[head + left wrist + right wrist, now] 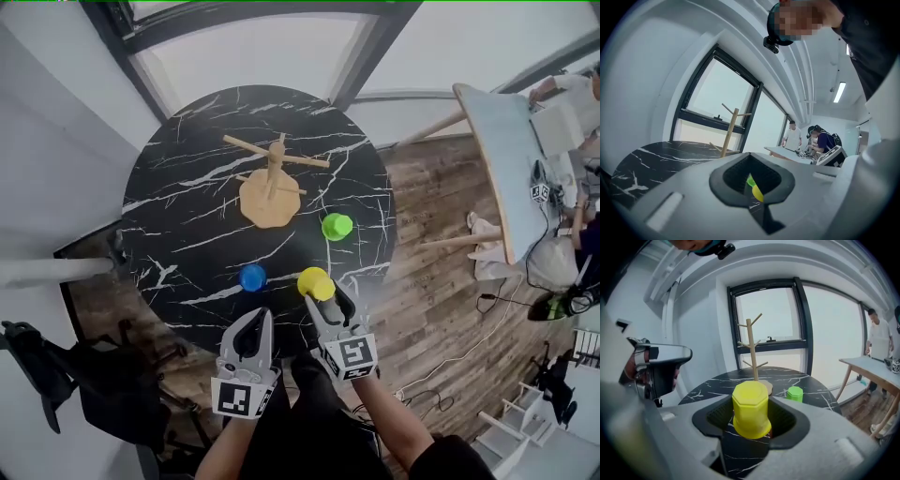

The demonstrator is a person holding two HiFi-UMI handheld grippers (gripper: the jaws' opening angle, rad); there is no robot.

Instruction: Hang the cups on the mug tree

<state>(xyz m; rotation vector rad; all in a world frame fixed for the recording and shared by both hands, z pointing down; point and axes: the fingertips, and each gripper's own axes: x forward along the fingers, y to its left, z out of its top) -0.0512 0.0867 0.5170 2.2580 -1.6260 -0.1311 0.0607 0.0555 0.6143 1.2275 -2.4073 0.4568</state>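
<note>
A wooden mug tree (272, 178) stands on the far half of the round black marble table (187, 234), with bare pegs. A green cup (337, 226) and a blue cup (252, 277) sit upside down on the table. My right gripper (324, 294) is shut on a yellow cup (315, 282), held upside down above the near edge. In the right gripper view the yellow cup (751, 409) fills the jaws, with the tree (752, 352) and green cup (794, 393) beyond. My left gripper (254, 319) hangs shut and empty beside it. The left gripper view shows the tree (729, 133).
A light table (506, 150) with wooden legs stands to the right, with people around it. A dark bag (103, 384) sits on the floor at the left. Cables (469, 352) trail over the wooden floor. Windows run behind the marble table.
</note>
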